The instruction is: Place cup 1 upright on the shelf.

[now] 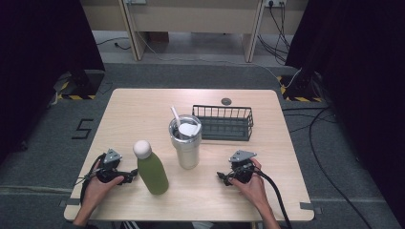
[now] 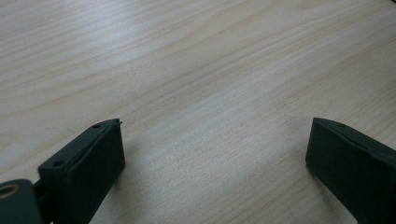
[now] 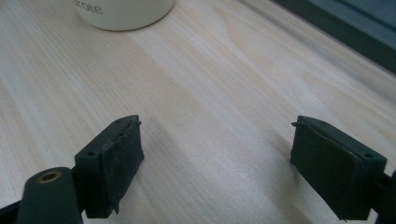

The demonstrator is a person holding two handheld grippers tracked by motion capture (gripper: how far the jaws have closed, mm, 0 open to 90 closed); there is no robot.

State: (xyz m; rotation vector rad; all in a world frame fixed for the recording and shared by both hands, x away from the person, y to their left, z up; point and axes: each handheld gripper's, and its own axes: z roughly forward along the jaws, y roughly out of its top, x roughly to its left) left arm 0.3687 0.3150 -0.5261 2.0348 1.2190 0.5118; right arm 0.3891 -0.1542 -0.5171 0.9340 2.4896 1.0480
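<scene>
So we've got the green bottle [image 1: 152, 170] as our reference point: smooth matte cylinder with a rounded white cap, standing upright on the pale wood-grain bench [image 1: 143, 107]. Our left tool [image 1: 130, 177] sits just left of the bottle, low on the bench, tips nearly at the bottle's side; in its own view the two blocky black jaws are spread wide with nothing but bare wood between them. Just right of the bottle and a bit behind it stands the brushed-metal tumbler [image 1: 186, 144], cylindrical, with a white straw poking out of the lid. Further right of the bottle, past the tumbler, our right tool [image 1: 222, 177] rests low too, jaws wide apart and empty, their rubbery pads looking a bit frayed. Behind the tumbler, well beyond the bottle, sits a dark wire basket [image 1: 223, 123], rectangular.
</scene>
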